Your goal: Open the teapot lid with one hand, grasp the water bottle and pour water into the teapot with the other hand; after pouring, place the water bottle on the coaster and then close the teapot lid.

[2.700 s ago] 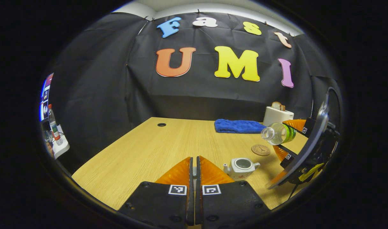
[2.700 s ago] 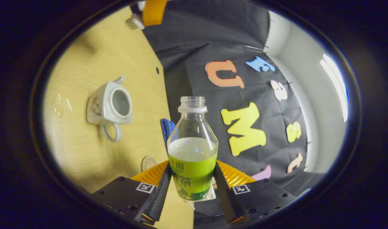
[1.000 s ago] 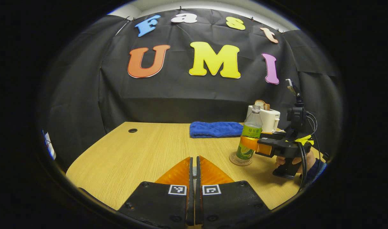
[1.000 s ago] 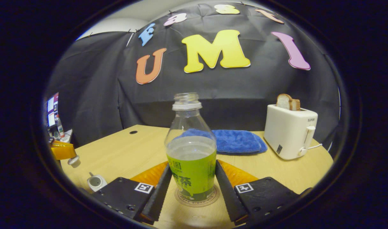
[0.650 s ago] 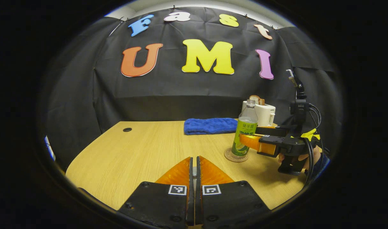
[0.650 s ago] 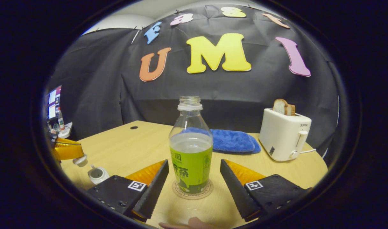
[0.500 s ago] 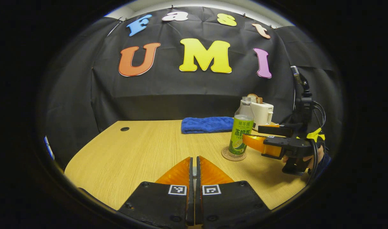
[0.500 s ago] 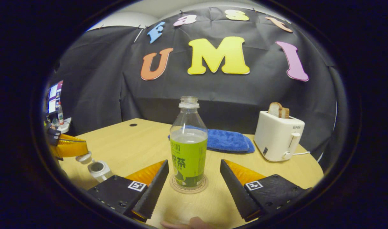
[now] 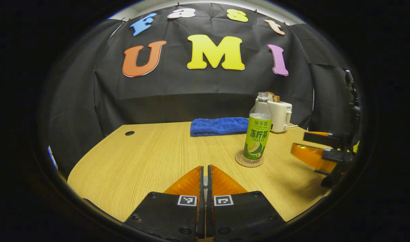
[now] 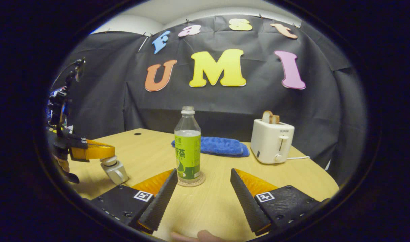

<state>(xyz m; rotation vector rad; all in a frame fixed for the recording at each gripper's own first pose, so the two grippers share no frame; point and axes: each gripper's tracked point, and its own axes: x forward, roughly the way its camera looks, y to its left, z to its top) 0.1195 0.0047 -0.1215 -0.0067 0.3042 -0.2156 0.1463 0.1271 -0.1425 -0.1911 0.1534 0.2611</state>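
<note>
The water bottle [image 10: 187, 148] stands upright and uncapped on the round coaster [image 10: 191, 180], near the middle of the counter [image 10: 218, 201] and forward of the blue towel [image 10: 221, 146] and the white toaster [image 10: 271, 141] at the far edge. The right tool [image 10: 201, 188] sits clear of the bottle, fingers spread wide apart and gripping nothing; pouring and bottle placement appear complete. The step in hand is judged to be closing the teapot. In the right gripper view the left tool [image 10: 104, 156] hovers at the counter's left edge with its fingers pressed together on the knob of the teapot lid [image 10: 109, 160], just above the white teapot [image 10: 115, 173]; in the left gripper view its fingers [image 9: 191, 183] meet with no gap showing. To do this well: centre the lid over the pot's opening, keep it level, lower it straight down until it seats, and only then part the fingers. Avoid sideways pressure, which could tip or slide the small pot. Keep the right tool away from the bottle, since an open bottle would spill if knocked
</note>
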